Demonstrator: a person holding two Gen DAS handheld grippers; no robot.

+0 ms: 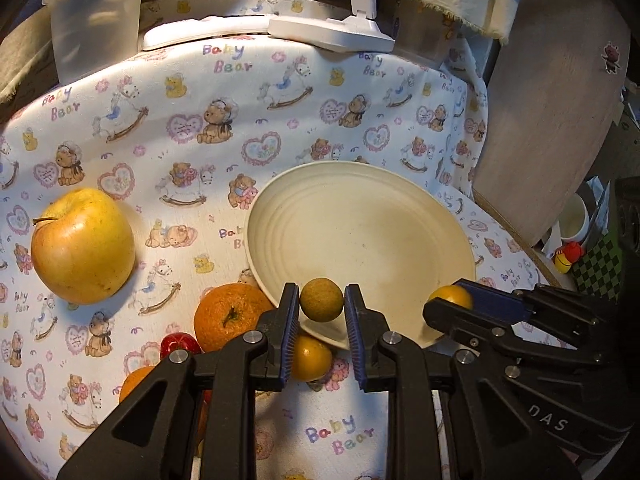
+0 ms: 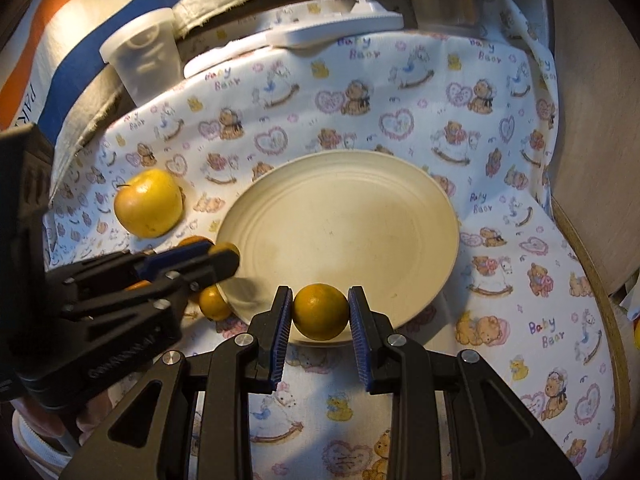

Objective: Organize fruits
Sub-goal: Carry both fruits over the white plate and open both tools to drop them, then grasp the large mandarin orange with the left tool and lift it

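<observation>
The plate is bare. The left gripper clamps a small brownish fruit over the near rim, and beside it the right gripper clamps a small orange. Left of them on the worktop, an apple, a large orange and smaller fruits wait.

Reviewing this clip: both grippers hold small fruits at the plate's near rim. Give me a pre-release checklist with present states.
1. Left gripper shut on the small brownish-green round fruit: ok.
2. Right gripper shut on the small yellow-orange round fruit: ok.
3. Shallow cream plate has bare room inside: ok.
4. Both fruits over the plate, past its near rim: cannot tell.
5. The two grippers apart from each other: ok.
6. Large yellow apple clear of the plate: ok.
</observation>
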